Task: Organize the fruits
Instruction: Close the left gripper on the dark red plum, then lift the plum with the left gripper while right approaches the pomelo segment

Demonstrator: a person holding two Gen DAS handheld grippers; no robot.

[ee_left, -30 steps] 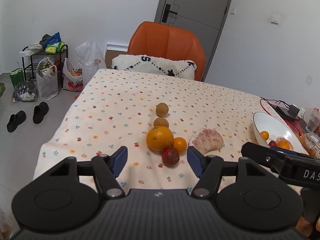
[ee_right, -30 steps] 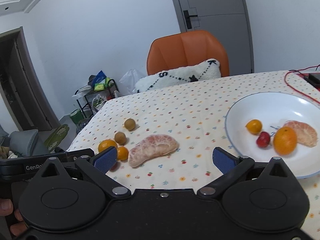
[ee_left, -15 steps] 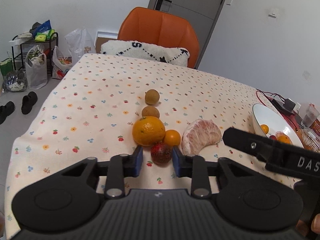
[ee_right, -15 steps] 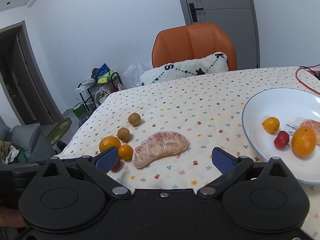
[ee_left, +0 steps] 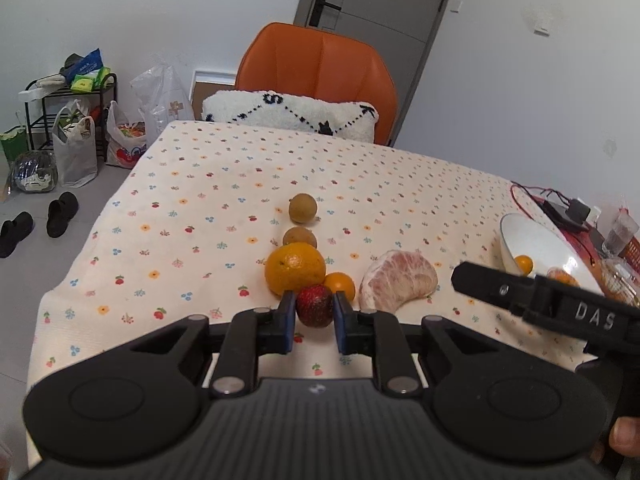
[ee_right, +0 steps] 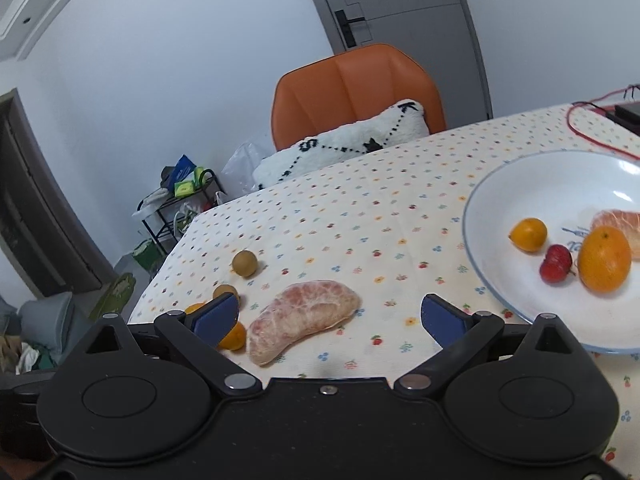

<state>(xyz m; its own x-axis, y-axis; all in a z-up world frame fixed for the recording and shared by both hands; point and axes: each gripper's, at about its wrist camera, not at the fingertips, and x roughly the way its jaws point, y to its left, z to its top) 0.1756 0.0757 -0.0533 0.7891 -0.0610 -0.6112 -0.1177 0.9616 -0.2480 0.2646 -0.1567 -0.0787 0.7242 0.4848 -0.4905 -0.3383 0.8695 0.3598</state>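
The red strawberry on the tablecloth sits between the blue pads of the left gripper, whose jaws are clenched against its two sides; the fruit lies at the near end of the fruit cluster, touching the large orange behind it. Count on the cloth: one strawberry, one large orange, one small orange just right of the strawberry, one peeled pomelo segment further right, and two brown round fruits, the nearer touching the large orange and the farther just beyond it. The white bowl at the right holds four pieces: one small orange, one strawberry, one larger orange and one peeled segment at the picture edge. The right gripper is released, jaws spread wide, hovering above the cloth over the pomelo segment, with the bowl to its right. Change from one second ago: the left jaws stood wide apart short of the strawberry; half a second ago they were narrowed to either side of it; they now press on it. The right gripper's opening is unchanged, and it has shifted slightly toward the pomelo segment. An orange chair with a white cushion stands at the far table edge.
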